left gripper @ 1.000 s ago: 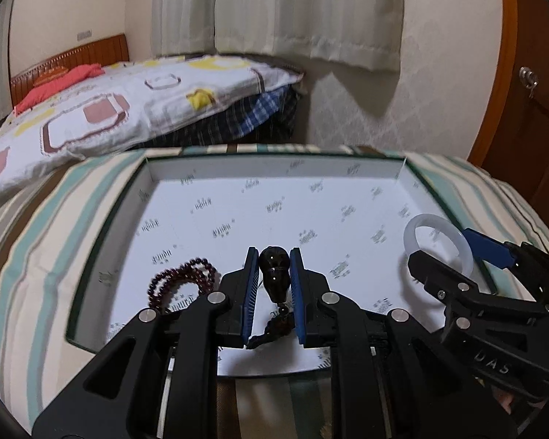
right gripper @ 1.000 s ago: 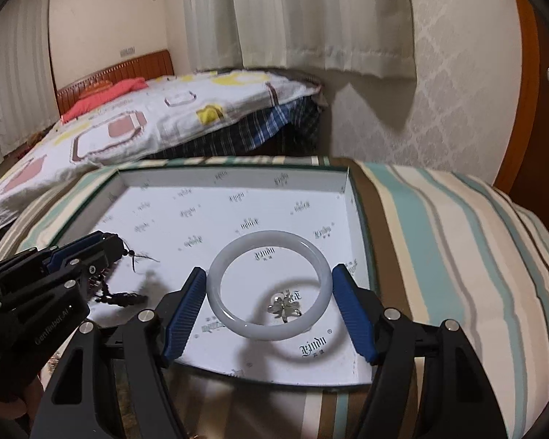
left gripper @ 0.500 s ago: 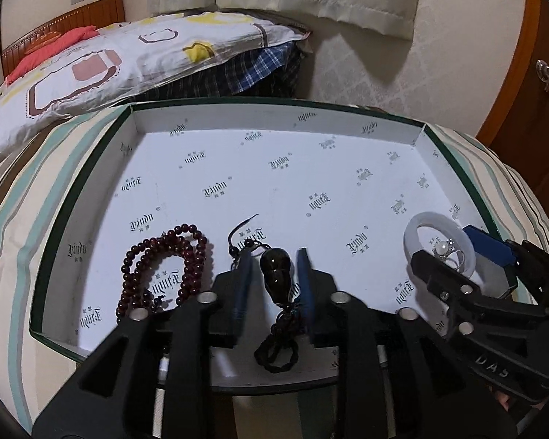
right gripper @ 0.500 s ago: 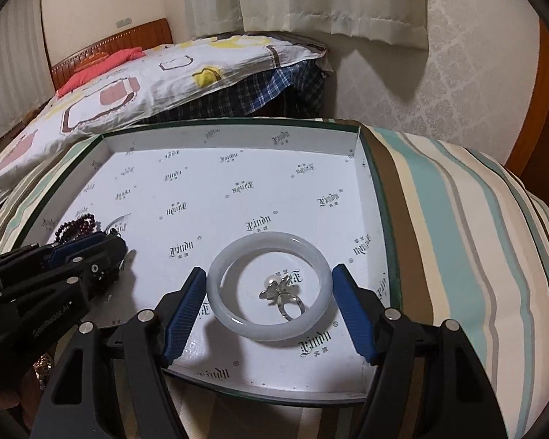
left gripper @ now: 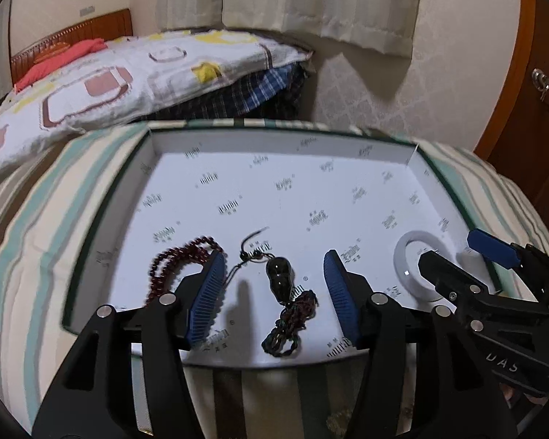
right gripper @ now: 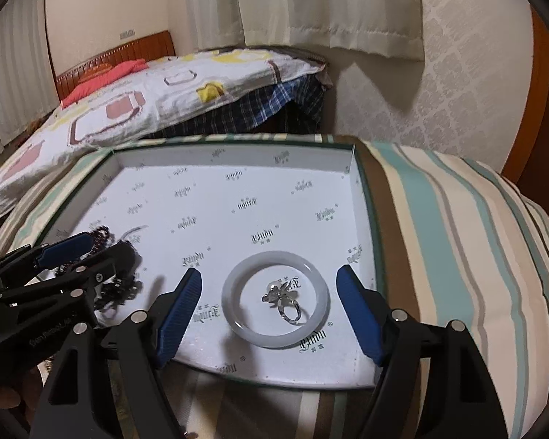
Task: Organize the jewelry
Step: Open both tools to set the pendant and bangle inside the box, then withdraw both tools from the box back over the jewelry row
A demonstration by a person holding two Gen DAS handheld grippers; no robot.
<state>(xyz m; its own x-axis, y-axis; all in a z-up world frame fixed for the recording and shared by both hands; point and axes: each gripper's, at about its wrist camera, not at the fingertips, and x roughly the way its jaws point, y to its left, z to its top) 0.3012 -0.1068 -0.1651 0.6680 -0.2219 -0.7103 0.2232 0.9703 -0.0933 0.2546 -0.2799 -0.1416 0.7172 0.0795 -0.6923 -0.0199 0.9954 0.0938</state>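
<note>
A white box lid tray (left gripper: 274, 146) (right gripper: 234, 153) lies on a striped cushion. In the left wrist view a dark gourd pendant (left gripper: 280, 280) with its knotted cord lies in the tray, between the blue pads of my open left gripper (left gripper: 274, 296). A dark red bead bracelet (left gripper: 175, 263) lies left of it. In the right wrist view a pale jade bangle (right gripper: 238, 281) lies flat with a silver pearl ring (right gripper: 285, 300) inside it. My right gripper (right gripper: 269, 314) is open, its pads either side of the bangle and apart from it.
The striped cushion (right gripper: 457, 237) carries the tray. A bed with a patterned quilt (right gripper: 146, 91) stands behind, with curtains and a wallpapered wall beyond. A wooden door (left gripper: 530, 91) is at the right. Each gripper shows at the edge of the other's view.
My left gripper has opened and let the gourd pendant go; it now lies in the tray. The right gripper stays open around the bangle and has drawn back slightly.
</note>
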